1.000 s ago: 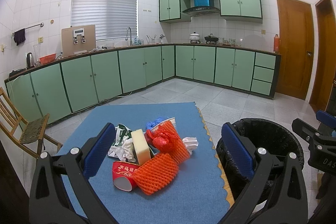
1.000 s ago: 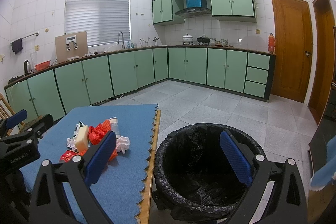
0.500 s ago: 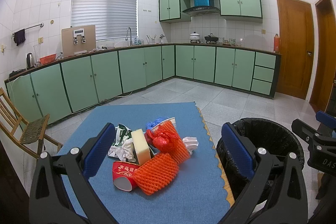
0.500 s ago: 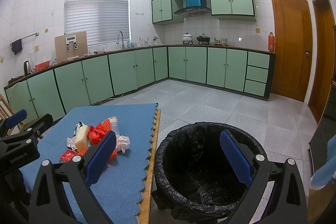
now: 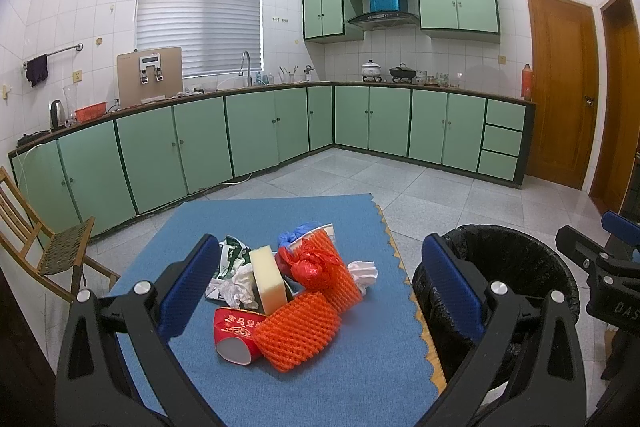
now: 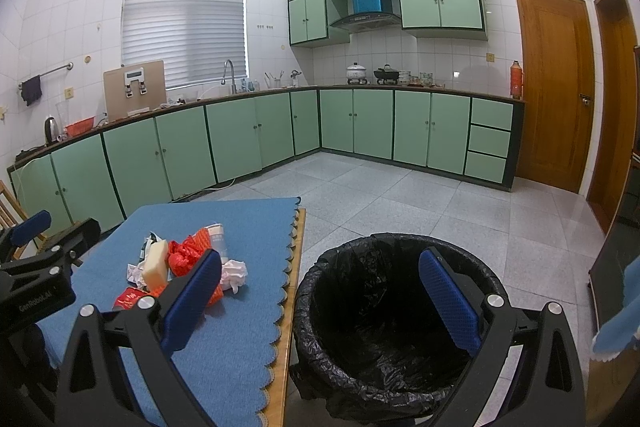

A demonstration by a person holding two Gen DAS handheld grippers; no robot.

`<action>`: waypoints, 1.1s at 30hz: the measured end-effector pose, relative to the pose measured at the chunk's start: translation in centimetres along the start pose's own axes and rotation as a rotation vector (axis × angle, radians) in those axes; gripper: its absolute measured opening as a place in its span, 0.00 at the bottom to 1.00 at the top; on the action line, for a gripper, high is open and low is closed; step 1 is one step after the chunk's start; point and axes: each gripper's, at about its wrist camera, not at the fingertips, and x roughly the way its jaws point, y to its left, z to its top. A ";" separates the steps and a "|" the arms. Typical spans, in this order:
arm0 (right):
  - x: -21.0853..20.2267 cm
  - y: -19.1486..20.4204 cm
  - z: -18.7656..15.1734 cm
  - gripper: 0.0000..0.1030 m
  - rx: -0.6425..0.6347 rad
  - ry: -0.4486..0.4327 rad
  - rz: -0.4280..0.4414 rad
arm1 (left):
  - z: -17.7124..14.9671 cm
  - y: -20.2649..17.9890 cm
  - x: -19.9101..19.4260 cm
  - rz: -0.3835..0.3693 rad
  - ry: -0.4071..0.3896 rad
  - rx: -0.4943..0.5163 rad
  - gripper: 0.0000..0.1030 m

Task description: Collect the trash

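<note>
A pile of trash lies on a blue mat [image 5: 360, 367]: an orange foam net [image 5: 298, 331], a red paper cup [image 5: 234, 333], a yellow sponge [image 5: 267, 277], a red plastic bag [image 5: 308, 267], white crumpled paper [image 5: 363, 271] and a green-white carton [image 5: 228, 259]. My left gripper [image 5: 320, 291] is open and empty, held above and before the pile. My right gripper [image 6: 320, 303] is open and empty above the bin with the black liner [image 6: 400, 331], which stands right of the table. The pile also shows in the right wrist view [image 6: 180, 267].
A wooden chair [image 5: 44, 247] stands left of the table. Green cabinets [image 5: 280, 131] line the far walls. Wooden doors [image 5: 560, 107] are at the right. Tiled floor [image 6: 400, 195] lies beyond the table and bin.
</note>
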 end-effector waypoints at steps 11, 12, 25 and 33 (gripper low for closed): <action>0.5 -0.1 -0.6 0.94 0.004 0.003 -0.002 | 0.0 0.0 0.0 0.000 0.001 0.000 0.95; 0.6 -0.1 -0.6 0.94 0.004 0.004 -0.001 | 0.0 0.0 0.0 0.000 0.000 0.000 0.95; 2.3 1.6 -0.9 0.94 0.005 0.029 0.028 | -0.5 1.6 1.2 0.014 0.031 -0.024 0.95; 6.2 4.8 -1.8 0.94 -0.029 0.087 0.124 | -1.6 7.3 4.0 0.146 0.084 -0.042 0.95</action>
